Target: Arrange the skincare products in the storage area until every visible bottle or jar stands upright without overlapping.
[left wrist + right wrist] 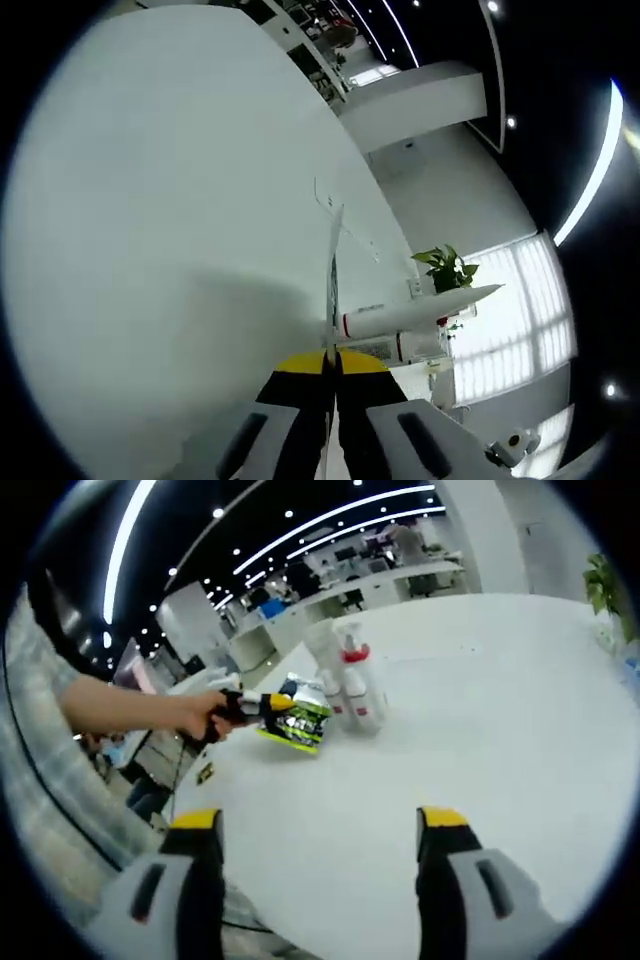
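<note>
The white table runs wide under an open office with ceiling light strips. On it the white bottles stand upright, clustered close, so they look settled. My left tongs are pinching a green packet just beside them, held edge-on, probably to stand it there. My right tongs hang spread, holding nothing.

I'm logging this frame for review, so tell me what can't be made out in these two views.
- Sachet: left gripper view sees it edge-on between the shut left gripper; its face is hidden.
- Sachet print: right gripper view, too small to read.
- White bottles: right gripper view, clustered and overlapping; count unclear.
</note>
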A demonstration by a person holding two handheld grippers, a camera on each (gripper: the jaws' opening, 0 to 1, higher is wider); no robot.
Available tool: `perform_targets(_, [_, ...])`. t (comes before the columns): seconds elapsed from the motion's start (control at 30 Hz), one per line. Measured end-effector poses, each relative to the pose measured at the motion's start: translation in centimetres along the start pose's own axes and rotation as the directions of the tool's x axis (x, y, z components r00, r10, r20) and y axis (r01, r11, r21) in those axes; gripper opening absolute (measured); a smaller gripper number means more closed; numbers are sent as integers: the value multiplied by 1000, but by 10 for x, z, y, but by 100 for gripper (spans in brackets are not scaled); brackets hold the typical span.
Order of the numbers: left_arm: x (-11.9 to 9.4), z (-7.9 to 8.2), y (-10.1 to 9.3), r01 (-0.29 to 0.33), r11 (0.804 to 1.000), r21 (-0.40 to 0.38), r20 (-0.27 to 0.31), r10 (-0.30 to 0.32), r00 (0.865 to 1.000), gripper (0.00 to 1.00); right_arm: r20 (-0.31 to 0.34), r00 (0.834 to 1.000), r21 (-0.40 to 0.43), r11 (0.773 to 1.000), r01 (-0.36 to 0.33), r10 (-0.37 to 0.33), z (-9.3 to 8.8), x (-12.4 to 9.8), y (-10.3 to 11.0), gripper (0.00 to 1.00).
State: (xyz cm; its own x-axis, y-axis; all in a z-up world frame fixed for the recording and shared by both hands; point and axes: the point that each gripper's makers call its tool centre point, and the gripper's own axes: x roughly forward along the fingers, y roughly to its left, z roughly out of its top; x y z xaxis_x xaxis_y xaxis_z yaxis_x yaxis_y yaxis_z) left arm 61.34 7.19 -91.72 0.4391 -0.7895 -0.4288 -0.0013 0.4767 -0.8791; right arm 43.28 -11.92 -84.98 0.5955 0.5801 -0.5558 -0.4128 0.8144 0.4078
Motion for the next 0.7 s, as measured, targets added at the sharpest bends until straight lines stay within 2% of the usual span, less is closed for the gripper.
perform_targets(0.1, [4,-6,-5,-16,1000,-3,-7,16,1000,1,-6,1000,8,1000,0,0,1,2,-3,77])
perform_targets(0.4, [20,6,17,-54,998,-37,-29,53,998,1,-5,1000,46,999,6,-5,9,8,-15,77])
perform_targets(0.5, [24,6,20,-72,997,-14,-48,71,996,1,-19,1000,45,999,5,-4,8,10,-17,77])
perform_targets(0.6, [28,8,25,-113,992,54,-71,116,991,2,-22,1000,55,998,-1,2,9,11,-17,77])
perform_targets(0.7, [30,10,31,-160,984,80,-82,167,983,2,-26,1000,53,999,-8,9,10,12,-17,77])
